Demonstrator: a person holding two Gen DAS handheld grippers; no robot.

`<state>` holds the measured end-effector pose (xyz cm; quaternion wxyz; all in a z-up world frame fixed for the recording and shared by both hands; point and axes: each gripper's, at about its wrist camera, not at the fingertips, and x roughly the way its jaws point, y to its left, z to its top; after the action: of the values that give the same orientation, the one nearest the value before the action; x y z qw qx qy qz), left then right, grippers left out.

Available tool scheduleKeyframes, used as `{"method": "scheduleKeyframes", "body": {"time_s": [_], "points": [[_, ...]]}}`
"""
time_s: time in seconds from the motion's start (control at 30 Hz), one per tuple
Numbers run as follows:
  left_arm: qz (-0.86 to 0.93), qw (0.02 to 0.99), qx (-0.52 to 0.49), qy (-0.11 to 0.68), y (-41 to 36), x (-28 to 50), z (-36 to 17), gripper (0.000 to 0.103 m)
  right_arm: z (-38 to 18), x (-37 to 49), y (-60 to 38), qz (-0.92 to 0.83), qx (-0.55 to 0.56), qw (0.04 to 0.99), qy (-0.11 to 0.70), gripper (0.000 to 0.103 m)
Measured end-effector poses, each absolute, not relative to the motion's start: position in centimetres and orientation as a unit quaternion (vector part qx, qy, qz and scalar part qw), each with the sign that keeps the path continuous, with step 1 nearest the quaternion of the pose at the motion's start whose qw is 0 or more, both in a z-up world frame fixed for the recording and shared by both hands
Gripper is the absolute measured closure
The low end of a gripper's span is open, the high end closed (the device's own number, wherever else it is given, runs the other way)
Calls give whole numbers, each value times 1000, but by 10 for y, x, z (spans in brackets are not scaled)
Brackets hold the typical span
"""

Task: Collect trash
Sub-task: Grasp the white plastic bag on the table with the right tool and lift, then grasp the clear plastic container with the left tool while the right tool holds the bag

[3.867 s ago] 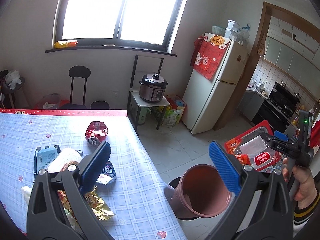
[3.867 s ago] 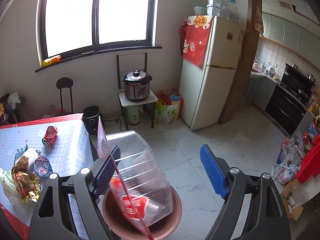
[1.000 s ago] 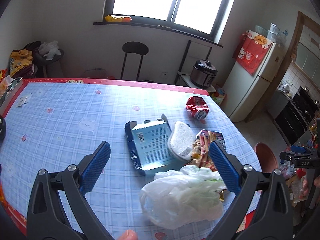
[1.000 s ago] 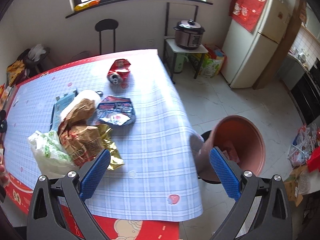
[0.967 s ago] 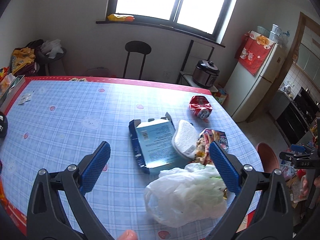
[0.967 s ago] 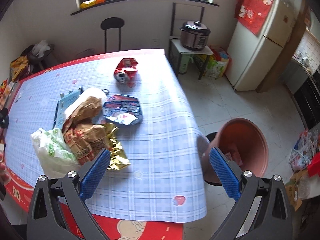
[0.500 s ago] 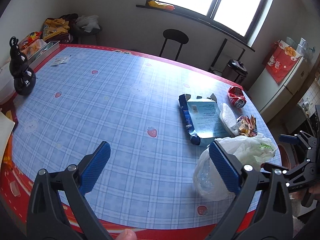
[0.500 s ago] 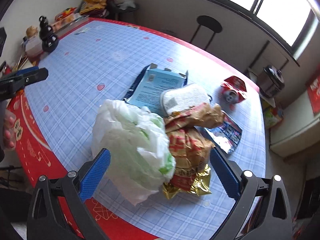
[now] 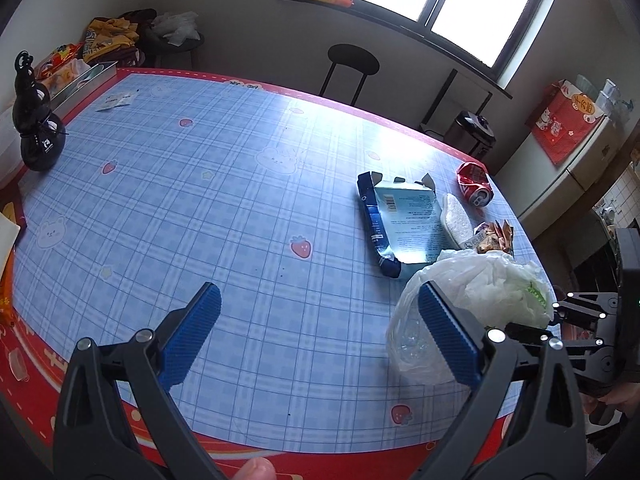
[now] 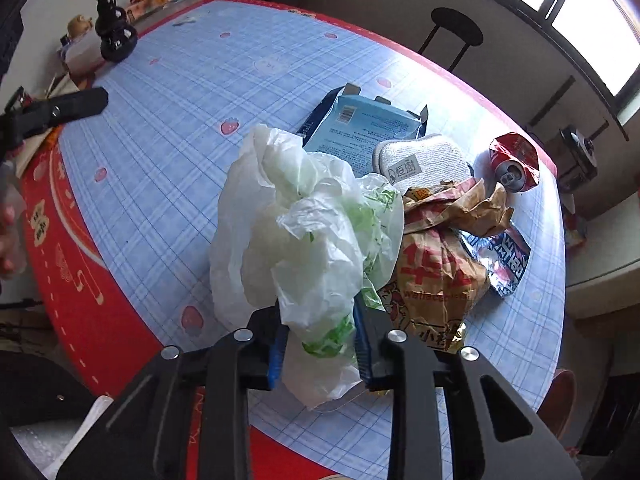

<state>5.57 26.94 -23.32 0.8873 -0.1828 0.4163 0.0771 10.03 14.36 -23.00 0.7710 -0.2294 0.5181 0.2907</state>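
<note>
Kitchen-dining room, big window at the back, and a counter [image 9: 224, 184] under a blue checked cloth with little strawberries and a red border. The thing I'm after is the crumpled white plastic bag [image 10: 304, 232], sitting at the near right edge of the counter. My right claw [image 10: 318, 350] has just been closing and its blue pads are now pinched on a fold of that bag — plastic bunched up between them. Touching the bag on its right is a brown paper fast-food bag [image 10: 436, 276], with a shiny dark foil wrapper [image 10: 506, 264] poking out beyond it. Behind the bag lies a flattened blue carton [image 10: 360, 128], and a white sponge pad [image 10: 424, 162] rests partly on the carton. Further out, near the far right edge, a crushed red soda can [image 10: 514, 162] lies on its side. My left claw [image 9: 320, 336] hangs wide open over bare cloth just left of the bag — nothing between its pads. Way off at the far left corner stands a black gourd-shaped bottle [image 9: 36, 128].
</note>
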Motion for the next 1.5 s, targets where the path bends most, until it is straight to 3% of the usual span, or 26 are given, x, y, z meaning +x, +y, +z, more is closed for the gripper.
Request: {"method": "scheduleKeyframes", "body": {"time_s": [0.33,0.63,0.77,0.97,1.13,1.5], "points": [[26,887,-170,429,223,88,-239,6,-128,113,45,257,-36,867,425,80],[-7,845,-189,500,176,108,-299,8,-120,119,-46,149,2,903,403,80],[-3,825,-213,524,173,115,-333,31,-131,113,-69,130,8,899,419,80],[3,817,-213,536,174,134,-351,40,-130,102,-92,108,-1,901,419,80],[-4,809,-183,558,165,149,-356,70,-123,96,-112,93,4,905,414,80],[-1,836,-169,522,171,119,-328,87,-116,96,-123,100,13,909,404,80]]}}
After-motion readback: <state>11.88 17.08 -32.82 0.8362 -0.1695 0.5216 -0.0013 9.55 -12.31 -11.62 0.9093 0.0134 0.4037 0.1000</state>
